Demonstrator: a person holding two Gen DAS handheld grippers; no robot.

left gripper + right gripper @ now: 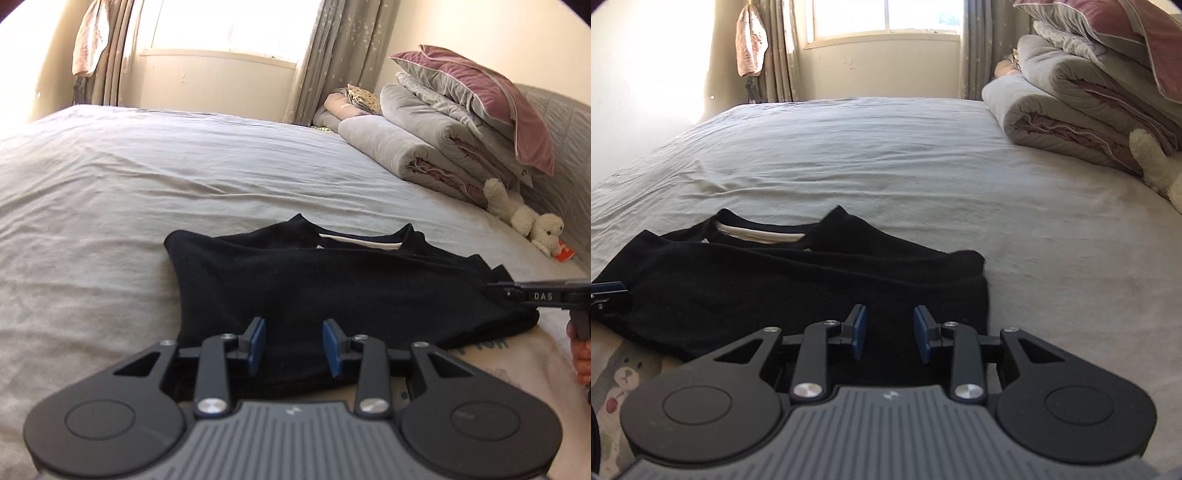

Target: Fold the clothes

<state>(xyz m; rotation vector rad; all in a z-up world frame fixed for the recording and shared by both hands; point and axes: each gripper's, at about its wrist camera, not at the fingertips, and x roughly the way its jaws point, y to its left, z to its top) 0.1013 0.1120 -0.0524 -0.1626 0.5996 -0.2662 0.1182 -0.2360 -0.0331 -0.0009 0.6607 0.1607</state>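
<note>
Left wrist view, black shirt folded flat on bed, both hand-held grippers released

Both grippers' fingers apart, empty.

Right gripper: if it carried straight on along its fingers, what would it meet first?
Most likely the black garment lying on the bed. The right gripper angles down over its near edge with the jaws apart and nothing between them; exact height is unclear.
</note>
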